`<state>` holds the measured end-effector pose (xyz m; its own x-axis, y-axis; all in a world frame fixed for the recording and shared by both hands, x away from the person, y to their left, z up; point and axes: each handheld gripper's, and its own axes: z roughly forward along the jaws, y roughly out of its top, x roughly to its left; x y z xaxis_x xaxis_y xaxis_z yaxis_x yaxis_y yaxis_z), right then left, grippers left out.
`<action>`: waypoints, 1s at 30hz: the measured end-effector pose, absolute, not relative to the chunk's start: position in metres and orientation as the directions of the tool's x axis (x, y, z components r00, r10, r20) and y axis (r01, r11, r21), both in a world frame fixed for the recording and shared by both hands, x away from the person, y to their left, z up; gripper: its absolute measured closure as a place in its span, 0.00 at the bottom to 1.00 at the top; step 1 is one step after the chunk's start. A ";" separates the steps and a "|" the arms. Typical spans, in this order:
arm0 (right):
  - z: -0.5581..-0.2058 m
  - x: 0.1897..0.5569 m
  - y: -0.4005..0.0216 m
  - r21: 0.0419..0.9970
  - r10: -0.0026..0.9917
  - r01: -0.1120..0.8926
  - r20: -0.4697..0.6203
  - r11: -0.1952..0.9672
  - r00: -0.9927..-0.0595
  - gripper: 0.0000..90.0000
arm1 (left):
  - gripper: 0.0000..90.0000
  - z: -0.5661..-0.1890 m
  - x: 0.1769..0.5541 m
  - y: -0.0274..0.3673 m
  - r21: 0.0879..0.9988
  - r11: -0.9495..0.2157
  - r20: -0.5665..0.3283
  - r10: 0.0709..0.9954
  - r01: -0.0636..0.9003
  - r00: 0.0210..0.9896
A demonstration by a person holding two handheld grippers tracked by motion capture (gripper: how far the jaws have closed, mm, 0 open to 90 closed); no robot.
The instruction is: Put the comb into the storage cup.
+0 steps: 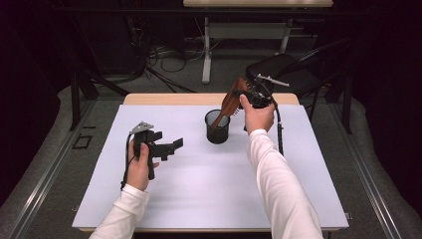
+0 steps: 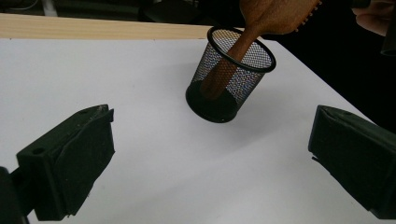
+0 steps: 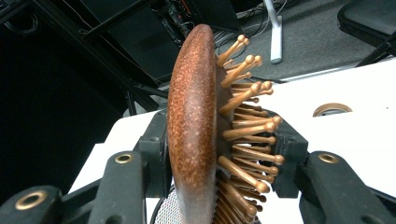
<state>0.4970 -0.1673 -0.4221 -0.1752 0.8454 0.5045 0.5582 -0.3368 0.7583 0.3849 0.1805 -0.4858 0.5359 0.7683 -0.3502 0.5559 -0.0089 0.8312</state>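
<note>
A white worktop [image 1: 209, 184] with a pale wooden far edge stands in a dim room; cables, a desk frame and a black chair [image 1: 288, 69] lie beyond it. A brown wooden hairbrush [image 1: 230, 102] with golden ball-tipped bristles leans tilted, its handle down inside a black mesh cup [image 1: 217, 127] near the worktop's middle. The right tongs [image 1: 247, 97] are clamped on the brush's head. The left tongs [image 1: 175, 145] hover apart, holding nothing, well left of the cup.
</note>
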 end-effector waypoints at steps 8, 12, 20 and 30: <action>-0.427 0.497 -0.166 0.761 0.851 0.561 0.495 -0.327 -0.175 0.56 | 0.00 -0.486 0.385 0.181 0.831 -0.010 -0.350 0.768 0.556 0.537; -0.429 0.498 -0.165 0.759 0.849 0.564 0.498 -0.326 -0.178 0.56 | 0.00 -0.486 0.385 0.181 0.831 -0.009 -0.351 0.768 0.557 0.536; -0.431 0.498 -0.164 0.756 0.845 0.570 0.501 -0.321 -0.187 0.56 | 0.00 -0.486 0.385 0.181 0.830 -0.007 -0.352 0.768 0.557 0.535; -0.434 0.500 -0.166 0.741 0.838 0.586 0.515 -0.328 -0.182 0.55 | 0.00 -0.486 0.385 0.181 0.829 -0.006 -0.355 0.766 0.559 0.536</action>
